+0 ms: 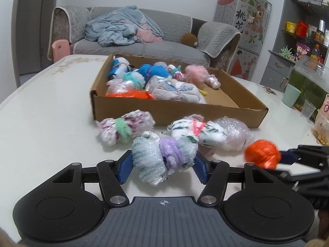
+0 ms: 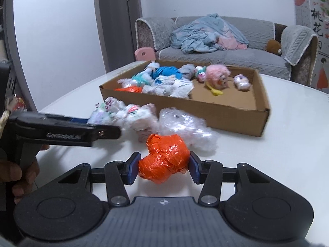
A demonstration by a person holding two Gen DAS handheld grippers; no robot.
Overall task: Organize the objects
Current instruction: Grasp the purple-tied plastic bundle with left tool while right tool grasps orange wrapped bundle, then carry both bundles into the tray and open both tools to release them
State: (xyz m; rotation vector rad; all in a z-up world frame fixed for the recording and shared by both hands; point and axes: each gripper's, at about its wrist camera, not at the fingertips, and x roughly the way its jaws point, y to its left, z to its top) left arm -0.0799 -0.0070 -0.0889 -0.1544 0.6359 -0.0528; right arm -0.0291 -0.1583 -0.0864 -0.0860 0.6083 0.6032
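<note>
A bubble-wrap bundle tied with a purple band [image 1: 148,156] sits between my left gripper's [image 1: 162,162] blue pads, which press on both its sides. My right gripper [image 2: 163,164] is shut on a crumpled orange plastic ball [image 2: 164,158], held just above the white table [image 1: 51,107]. That ball [image 1: 262,153] also shows at the right of the left wrist view. Two more wrapped bundles, one with a green band [image 1: 125,129] and one with a pink-orange tie [image 1: 205,131], lie in front of an open cardboard box [image 1: 164,111] holding several wrapped and fluffy items.
A green cup [image 1: 291,94], a clear plastic cup [image 1: 307,109] and a snack bag [image 1: 322,123] stand at the table's right edge. A grey sofa [image 1: 144,49] with a blanket lies beyond the table. A hand [image 2: 12,175] holds the left gripper [image 2: 98,130].
</note>
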